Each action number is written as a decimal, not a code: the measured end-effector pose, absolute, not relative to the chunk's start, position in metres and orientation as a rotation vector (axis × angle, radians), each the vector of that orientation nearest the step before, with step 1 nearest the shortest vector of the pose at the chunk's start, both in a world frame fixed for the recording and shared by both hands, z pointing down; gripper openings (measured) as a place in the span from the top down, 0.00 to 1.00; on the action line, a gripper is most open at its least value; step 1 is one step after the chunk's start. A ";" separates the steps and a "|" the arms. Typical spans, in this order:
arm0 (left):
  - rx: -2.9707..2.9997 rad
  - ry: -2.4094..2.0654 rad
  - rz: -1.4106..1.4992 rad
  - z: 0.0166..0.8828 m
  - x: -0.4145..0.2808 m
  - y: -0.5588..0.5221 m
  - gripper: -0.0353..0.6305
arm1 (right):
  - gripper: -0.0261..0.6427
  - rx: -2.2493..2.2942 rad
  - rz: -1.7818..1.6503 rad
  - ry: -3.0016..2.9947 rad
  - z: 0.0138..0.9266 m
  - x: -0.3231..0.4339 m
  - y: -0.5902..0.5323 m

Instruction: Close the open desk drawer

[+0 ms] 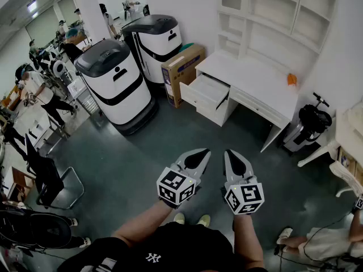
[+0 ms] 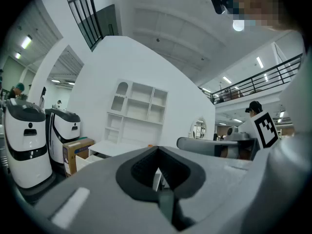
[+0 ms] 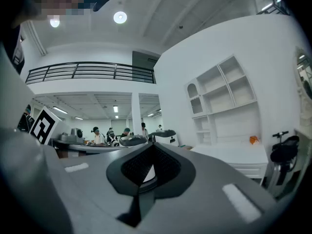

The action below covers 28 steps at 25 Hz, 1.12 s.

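Right now the person stands on the grey floor well back from the white wooden desk (image 1: 253,79) with the shelf unit above it. Its upper left drawer (image 1: 208,92) is pulled well out, nothing touching it.

Both tools are held out at waist height, side by side. The grey left gripper (image 1: 205,153) has its jaws pressed together with nothing between them, and so does the grey right gripper (image 1: 228,154). In each gripper view only the far room shows through the gap behind the tips.

So the closing has not begun, I'd say; the walk to the desk comes first.

A few things could go wrong from here:
- A brown cardboard box (image 1: 182,71) leans just beside the drawer's side, and a big white-and-black rounded machine (image 1: 114,85) stands near the path. An elbow or tool could clip either on the way in.
- A push from narrow closed tips near one corner could skew the drawer in its runners and jam it.
- The tips may skid off the smooth white front.
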<state>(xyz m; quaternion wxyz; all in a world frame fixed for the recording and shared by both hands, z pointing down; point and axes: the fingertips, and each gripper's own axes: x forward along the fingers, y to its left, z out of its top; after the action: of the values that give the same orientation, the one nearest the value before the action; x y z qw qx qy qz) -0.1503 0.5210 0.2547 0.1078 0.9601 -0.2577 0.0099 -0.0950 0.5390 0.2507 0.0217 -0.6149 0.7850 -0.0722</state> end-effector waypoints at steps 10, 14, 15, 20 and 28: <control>2.820 -0.753 0.050 0.262 -0.141 0.522 0.94 | 0.92 -1.869 -0.264 2.432 0.256 -0.085 0.542; 2.817 -0.780 0.052 0.265 -0.138 0.518 0.94 | 0.92 -1.799 -0.280 2.337 0.250 -0.060 0.545; 2.812 -0.790 0.054 0.267 -0.138 0.516 0.94 | 0.92 -1.791 -0.282 2.317 0.249 -0.053 0.545; 2.794 -0.826 0.059 0.271 -0.127 0.514 0.94 | 0.84 -1.671 -0.330 2.308 0.248 -0.037 0.545; 2.800 -0.834 0.073 0.275 -0.105 0.501 0.94 | 0.93 -1.706 -0.296 2.332 0.251 -0.018 0.535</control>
<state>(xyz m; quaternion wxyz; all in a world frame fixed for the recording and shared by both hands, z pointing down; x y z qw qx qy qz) -0.1055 0.5009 0.2746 0.1091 0.9524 -0.2837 0.0247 -0.0185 0.5346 0.2506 0.1182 -0.5831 0.7973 -0.1014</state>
